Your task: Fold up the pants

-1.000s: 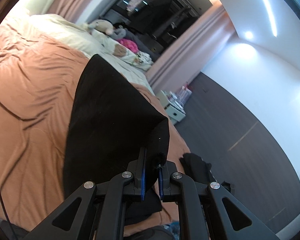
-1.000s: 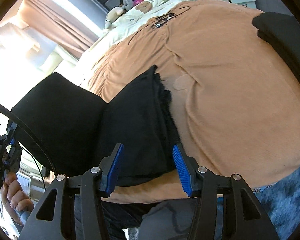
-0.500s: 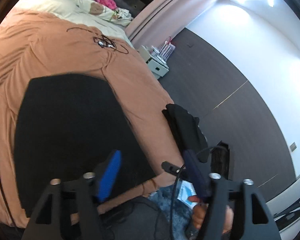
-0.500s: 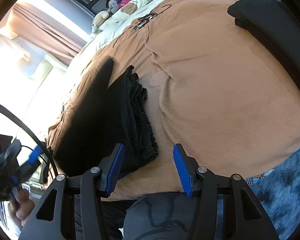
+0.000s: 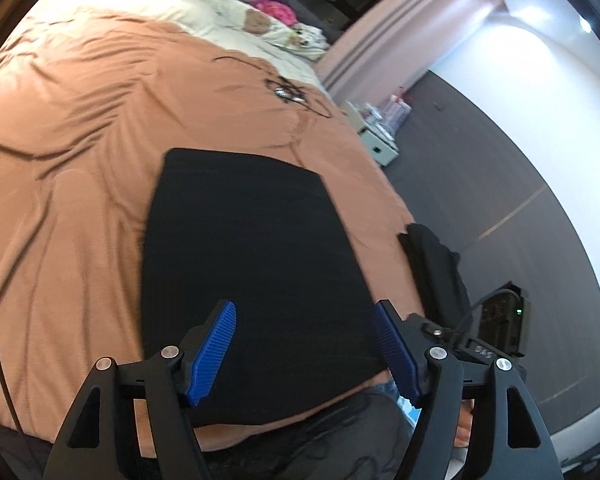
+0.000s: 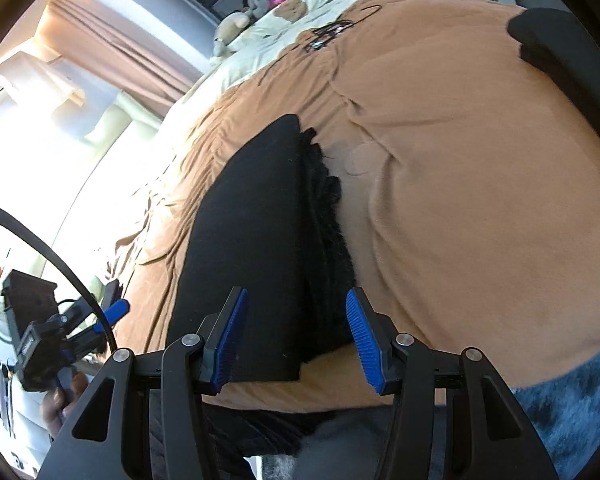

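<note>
Left gripper (image 5: 304, 344) angled down over the near edge of the bed, blue ribbed pads (image 5: 214, 346) spread wide, nothing pinched. Right gripper (image 6: 296, 336) tilted down alongside, fingers parted, pads clear of the cloth. Black pants (image 5: 252, 264) folded flat into a neat rectangle on the orange bedspread (image 5: 72, 152), soft and creased. Top layer smooth, matte; beneath it, along the right side, a frayed fuzzy edge (image 6: 332, 216) poking out (seen from the right wrist only). Another dark garment (image 5: 436, 264) at the bed's corner, shape hard to read. Lower pant layers hidden.
</note>
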`<move>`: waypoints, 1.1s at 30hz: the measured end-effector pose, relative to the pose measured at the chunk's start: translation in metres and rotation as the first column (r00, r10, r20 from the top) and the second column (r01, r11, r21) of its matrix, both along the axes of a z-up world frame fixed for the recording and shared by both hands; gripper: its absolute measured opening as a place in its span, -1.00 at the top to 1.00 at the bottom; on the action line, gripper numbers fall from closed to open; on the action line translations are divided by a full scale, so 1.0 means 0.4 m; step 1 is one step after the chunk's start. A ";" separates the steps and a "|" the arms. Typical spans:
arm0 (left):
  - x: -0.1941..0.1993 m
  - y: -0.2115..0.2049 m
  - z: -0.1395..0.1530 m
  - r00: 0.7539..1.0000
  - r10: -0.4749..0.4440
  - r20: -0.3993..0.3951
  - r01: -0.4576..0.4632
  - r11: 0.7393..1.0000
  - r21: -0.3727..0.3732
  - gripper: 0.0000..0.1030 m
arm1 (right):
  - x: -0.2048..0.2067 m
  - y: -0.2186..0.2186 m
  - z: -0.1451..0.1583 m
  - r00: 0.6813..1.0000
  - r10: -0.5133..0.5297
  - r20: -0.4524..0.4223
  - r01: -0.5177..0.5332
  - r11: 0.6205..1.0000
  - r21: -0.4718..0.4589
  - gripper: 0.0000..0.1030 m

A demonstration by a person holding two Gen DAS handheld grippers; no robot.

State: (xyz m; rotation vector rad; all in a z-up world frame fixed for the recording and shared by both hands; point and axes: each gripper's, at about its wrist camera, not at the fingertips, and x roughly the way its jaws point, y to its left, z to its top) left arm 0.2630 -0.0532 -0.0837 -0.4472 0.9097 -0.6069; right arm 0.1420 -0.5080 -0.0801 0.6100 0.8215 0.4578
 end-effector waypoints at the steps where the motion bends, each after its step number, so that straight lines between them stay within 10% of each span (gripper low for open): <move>1: 0.007 0.015 -0.010 1.000 0.018 -0.008 -0.018 1.000 0.002 -0.41 | 0.008 0.004 -0.003 1.000 0.008 0.001 -0.008 1.000 0.001 0.05; 10: 0.067 0.094 -0.107 0.989 0.111 -0.096 -0.110 0.994 0.023 -0.40 | 0.095 0.062 -0.031 0.996 0.073 -0.049 -0.074 0.997 -0.019 0.06; 20: 0.091 0.077 -0.218 0.970 0.124 -0.210 -0.114 0.992 0.062 -0.17 | 0.131 0.082 -0.019 0.994 0.108 -0.017 -0.109 0.992 -0.059 0.80; 25: 0.072 0.073 -0.188 0.973 0.145 -0.180 -0.128 0.986 0.105 0.23 | 0.114 0.071 -0.015 0.996 0.092 0.003 -0.092 0.992 -0.082 0.84; 33: 0.040 0.019 -0.107 0.990 0.110 -0.094 -0.093 0.982 0.166 0.34 | 0.135 0.053 -0.047 0.998 0.050 -0.037 -0.054 0.992 -0.112 0.84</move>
